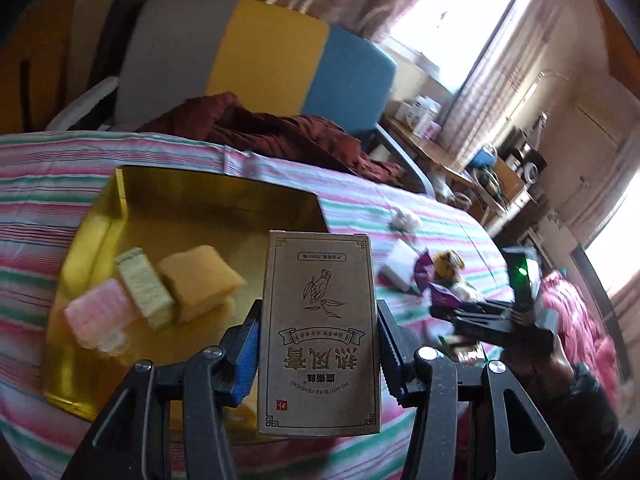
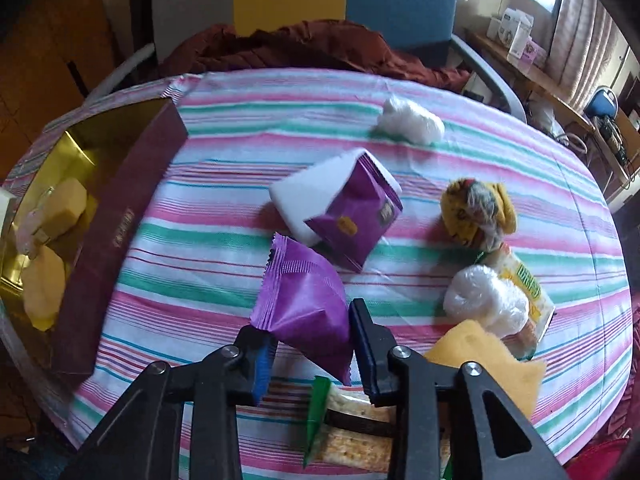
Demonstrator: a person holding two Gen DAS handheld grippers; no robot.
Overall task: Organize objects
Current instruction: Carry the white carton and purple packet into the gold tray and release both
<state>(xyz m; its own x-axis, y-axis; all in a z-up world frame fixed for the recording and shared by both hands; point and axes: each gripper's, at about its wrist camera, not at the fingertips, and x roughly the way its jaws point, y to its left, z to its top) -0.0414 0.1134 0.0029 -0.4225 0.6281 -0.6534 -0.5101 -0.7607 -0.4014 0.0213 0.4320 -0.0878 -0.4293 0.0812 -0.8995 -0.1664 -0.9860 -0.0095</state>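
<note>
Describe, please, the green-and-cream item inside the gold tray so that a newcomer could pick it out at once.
Start at the gold tray on the striped tablecloth. Three soft-looking items lie in a row inside; the small green-and-cream box is the middle one, between a pink packet and a yellow sponge. It alone is narrow, boxy and printed.

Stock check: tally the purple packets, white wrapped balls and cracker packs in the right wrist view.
Purple packets: 2
White wrapped balls: 2
Cracker packs: 2
Total: 6
</note>
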